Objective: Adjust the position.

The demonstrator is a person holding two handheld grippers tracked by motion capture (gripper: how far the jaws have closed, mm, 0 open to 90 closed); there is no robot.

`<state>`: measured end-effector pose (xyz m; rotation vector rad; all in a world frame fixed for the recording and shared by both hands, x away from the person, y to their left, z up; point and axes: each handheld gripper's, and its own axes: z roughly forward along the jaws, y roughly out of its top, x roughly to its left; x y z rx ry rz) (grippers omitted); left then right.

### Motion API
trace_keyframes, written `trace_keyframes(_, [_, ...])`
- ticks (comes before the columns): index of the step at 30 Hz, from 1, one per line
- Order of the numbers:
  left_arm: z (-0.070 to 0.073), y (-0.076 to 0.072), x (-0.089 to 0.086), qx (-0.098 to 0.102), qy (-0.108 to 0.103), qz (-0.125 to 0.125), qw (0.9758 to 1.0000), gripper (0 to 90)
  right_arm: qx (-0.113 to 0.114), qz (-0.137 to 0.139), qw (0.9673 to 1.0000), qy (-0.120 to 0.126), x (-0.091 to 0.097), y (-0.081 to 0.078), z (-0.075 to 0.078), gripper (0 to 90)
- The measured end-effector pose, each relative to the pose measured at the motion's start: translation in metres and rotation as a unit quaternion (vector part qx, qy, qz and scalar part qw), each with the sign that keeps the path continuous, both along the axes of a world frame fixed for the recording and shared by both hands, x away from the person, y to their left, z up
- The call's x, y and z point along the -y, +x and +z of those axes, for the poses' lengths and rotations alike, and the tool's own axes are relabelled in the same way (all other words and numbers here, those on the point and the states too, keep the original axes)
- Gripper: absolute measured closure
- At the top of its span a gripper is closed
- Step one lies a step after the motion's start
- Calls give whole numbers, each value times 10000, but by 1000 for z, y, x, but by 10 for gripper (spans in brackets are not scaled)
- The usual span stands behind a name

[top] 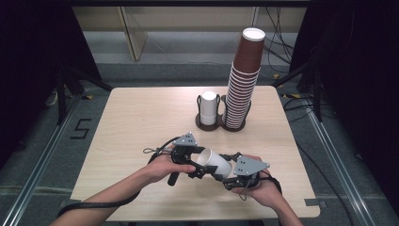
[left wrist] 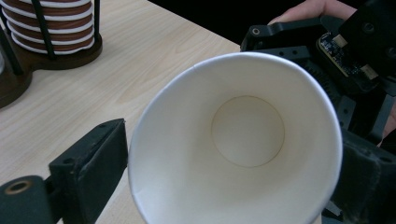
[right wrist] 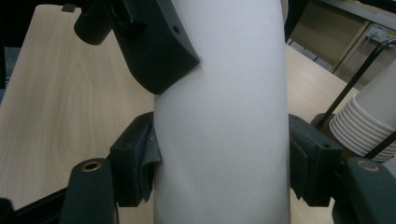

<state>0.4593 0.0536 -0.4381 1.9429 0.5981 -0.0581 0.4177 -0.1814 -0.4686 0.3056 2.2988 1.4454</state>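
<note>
A white paper cup lies on its side in the air just above the near part of the table, held between both grippers. My left gripper has its jaws either side of the cup's open rim, and both pads touch the rim. In the right gripper view one left fingertip presses into the cup wall. My right gripper is shut on the cup's narrow lower end, pads tight on both sides. The cup is empty inside.
A tall leaning stack of brown cups and a short stack of white cups stand in a dark double holder at the back of the wooden table. Cables and dark stands surround the table.
</note>
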Motion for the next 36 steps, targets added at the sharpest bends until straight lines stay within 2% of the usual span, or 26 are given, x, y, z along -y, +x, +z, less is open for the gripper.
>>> trace_keyframes(2, [-1, 1, 1, -67, -20, 16, 10000, 89, 103, 13, 9999, -2, -1, 1, 0, 344])
trace_keyframes(3, [-1, 1, 1, -74, -34, 10, 10000, 95, -20, -23, 10000, 13, -1, 0, 0, 344])
trace_keyframes(4, [-1, 1, 2, -81, -20, 1, 10000, 104, 90, 32, 10000, 4, -1, 2, 0, 344])
trace_keyframes(5, [-1, 0, 2, -81, 16, 25, 10000, 106, 80, 24, 10000, 20, -1, 2, 0, 344])
trace_keyframes(6, [-2, 1, 2, -75, -57, 9, 10000, 106, -13, 18, 10000, 16, -2, 1, 0, 344])
trace_keyframes(10, [-1, 2, 0, -125, -83, 29, 9999, 111, 141, 40, 9999, 8, -2, 3, 2, 344])
trace_keyframes(12, [-1, 3, -1, -216, -185, 11, 9996, 113, 24, 33, 10000, -2, -2, 2, 2, 345])
trace_keyframes(17, [-1, 5, -3, -286, -180, 30, 9994, 110, 99, 49, 9999, 18, -3, 3, 3, 349])
trace_keyframes(19, [-1, 4, -3, -300, -109, 52, 9995, 107, 133, 65, 9999, 24, -4, 3, 3, 350])
trace_keyframes(20, [-2, 5, -2, -324, -190, 36, 9993, 103, 178, 102, 9998, 7, -4, 4, 3, 350])
trace_keyframes(21, [-3, 5, -2, -344, -190, 5, 9992, 96, 100, 89, 9999, 38, -5, 3, 3, 350])
trace_keyframes(22, [-2, 5, -2, -350, -132, 39, 9993, 89, 190, 90, 9998, 41, -5, 4, 4, 350])
trace_keyframes(23, [-3, 5, -1, -359, -143, 19, 9992, 94, 142, 96, 9998, 64, -6, 3, 4, 350])
trace_keyframes(25, [-3, 4, -1, -301, -132, 15, 9995, 106, 97, 72, 9999, 60, -7, 3, 5, 349])
trace_keyframes(26, [-2, 4, -1, -283, -129, -2, 9995, 111, 218, 75, 9997, 33, -7, 4, 5, 349])
trace_keyframes(28, [-1, 4, -2, -227, -123, -20, 9997, 129, 141, 67, 9999, 60, -7, 3, 4, 347])
trace_keyframes(29, [-1, 4, -2, -199, -168, -88, 9996, 141, 185, 72, 9998, 32, -7, 4, 4, 343])
trace_keyframes(31, [2, 2, -3, -79, -117, -78, 9999, 164, 22, 71, 10000, 14, -7, 3, 4, 334])
trace_keyframes(32, [3, 1, -3, 2, -81, -96, 9999, 179, 120, 92, 9999, -29, -7, 4, 3, 330])
trace_keyframes(33, [4, 0, -4, 70, -26, -100, 9999, 192, 72, 66, 9999, -40, -7, 4, 2, 326])
trace_keyframes(34, [5, -1, -3, 162, -15, -137, 9998, 202, 163, 99, 9998, -66, -8, 5, 2, 323])
trace_keyframes(35, [6, -2, -3, 265, 53, -148, 9995, 209, 58, 63, 9999, -68, -9, 4, 1, 320])
trace_keyframes(36, [7, -3, -3, 363, 117, -156, 9992, 216, 51, 58, 9999, -81, -9, 4, 1, 318])
